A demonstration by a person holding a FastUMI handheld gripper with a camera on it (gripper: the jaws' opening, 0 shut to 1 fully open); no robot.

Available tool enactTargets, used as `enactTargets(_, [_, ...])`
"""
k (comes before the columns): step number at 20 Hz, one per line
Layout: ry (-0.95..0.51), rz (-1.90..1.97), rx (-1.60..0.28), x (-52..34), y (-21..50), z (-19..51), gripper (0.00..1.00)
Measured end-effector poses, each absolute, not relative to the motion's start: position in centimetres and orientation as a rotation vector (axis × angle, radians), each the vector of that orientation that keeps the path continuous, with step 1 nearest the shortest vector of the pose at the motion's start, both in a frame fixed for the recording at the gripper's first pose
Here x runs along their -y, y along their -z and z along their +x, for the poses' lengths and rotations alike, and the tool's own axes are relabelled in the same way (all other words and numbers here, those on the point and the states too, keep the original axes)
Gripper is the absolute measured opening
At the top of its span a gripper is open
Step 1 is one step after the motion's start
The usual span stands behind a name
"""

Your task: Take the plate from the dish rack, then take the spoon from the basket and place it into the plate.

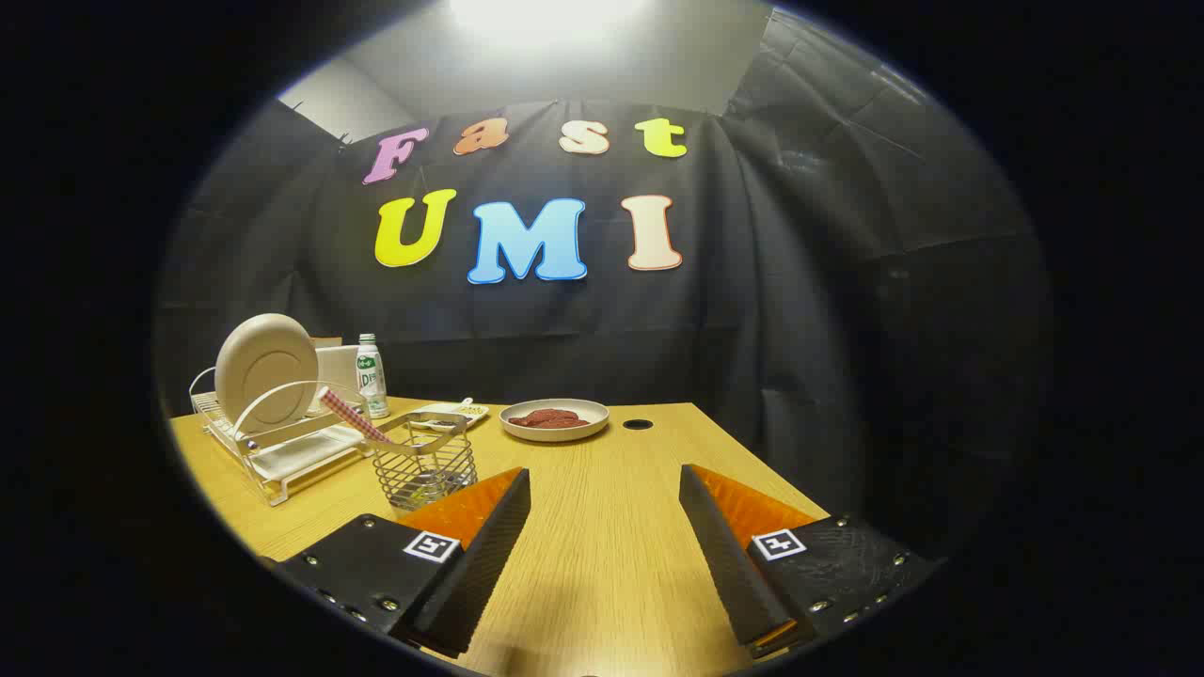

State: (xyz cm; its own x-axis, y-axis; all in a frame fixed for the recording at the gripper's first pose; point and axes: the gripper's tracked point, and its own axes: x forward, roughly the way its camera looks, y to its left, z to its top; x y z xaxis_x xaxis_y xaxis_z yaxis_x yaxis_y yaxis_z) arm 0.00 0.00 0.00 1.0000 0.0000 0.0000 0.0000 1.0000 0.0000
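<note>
In the gripper view, the gripper [605, 484] is hovering over the table [611, 564], its fingers spread wide and holding nothing. The first step looks not yet begun: one plate [265, 369] is standing upright in the one dish rack [282, 451], off to the left beyond the fingers. The next move calls for swinging left to take its rim. One spoon [353, 416] is leaning in the one basket [423, 465], just ahead of the left finger. One bottle [372, 376] and one dish [555, 419] are sitting farther back.

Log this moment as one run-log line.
gripper: open, holding nothing, above table | plate: upright in dish rack | spoon: in basket | stage: nothing picked yet
</note>
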Motion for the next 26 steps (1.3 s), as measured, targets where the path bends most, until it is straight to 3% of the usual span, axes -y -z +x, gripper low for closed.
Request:
enactTargets(3, [0.009, -0.015, 0.086, -0.1, -2.7, 3.5, 0.97])
enactTargets(6, [0.025, -0.035, 0.052, -0.1, -3.0, 5.1, 0.97])
enactTargets(12, [0.092, -0.086, 0.079, -2.9, -12.5, 2.8, 0.97])
enactTargets(20, [-0.002, -0.056, 0.004, -18.8, -19.9, -4.9, 0.97])
enactTargets(26, [-0.133, -0.013, -0.009, -31.2, -22.4, -5.5, 0.96])
